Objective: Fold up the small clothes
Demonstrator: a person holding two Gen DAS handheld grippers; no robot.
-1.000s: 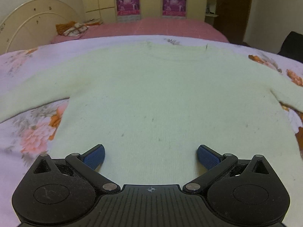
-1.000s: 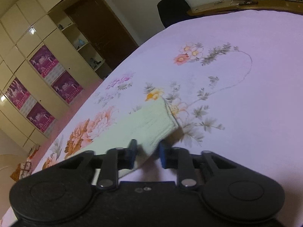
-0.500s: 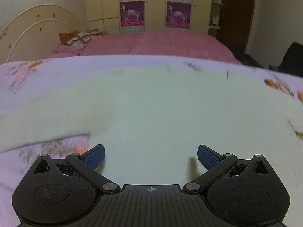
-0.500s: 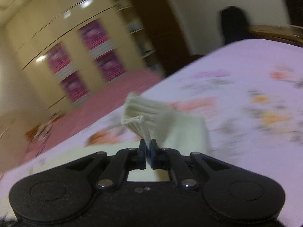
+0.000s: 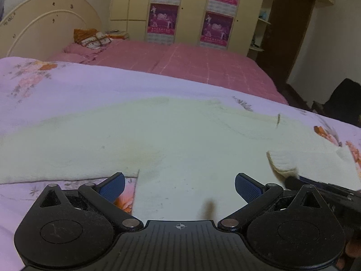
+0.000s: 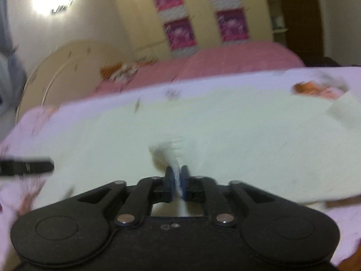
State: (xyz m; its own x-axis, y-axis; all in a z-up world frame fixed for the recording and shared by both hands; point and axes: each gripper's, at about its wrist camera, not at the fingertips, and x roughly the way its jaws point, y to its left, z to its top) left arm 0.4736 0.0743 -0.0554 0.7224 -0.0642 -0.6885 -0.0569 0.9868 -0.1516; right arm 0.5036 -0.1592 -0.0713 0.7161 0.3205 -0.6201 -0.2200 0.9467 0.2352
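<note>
1. Right wrist view: right tool [image 6: 177, 180] pinches the sweater's cuff [image 6: 167, 151] over the sweater [image 5: 180, 140] body on the bed [image 5: 67, 90].
2. Left tool [image 5: 179, 186] hovers spread (holding nothing).
3. Folding looks barely started; the other sleeve lies flat.

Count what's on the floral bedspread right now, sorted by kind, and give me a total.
Cream sweater: 1, its cuff pinched in the right gripper
Grippers over it: 2, counting the open left gripper
Total: 3, on the bedspread
</note>
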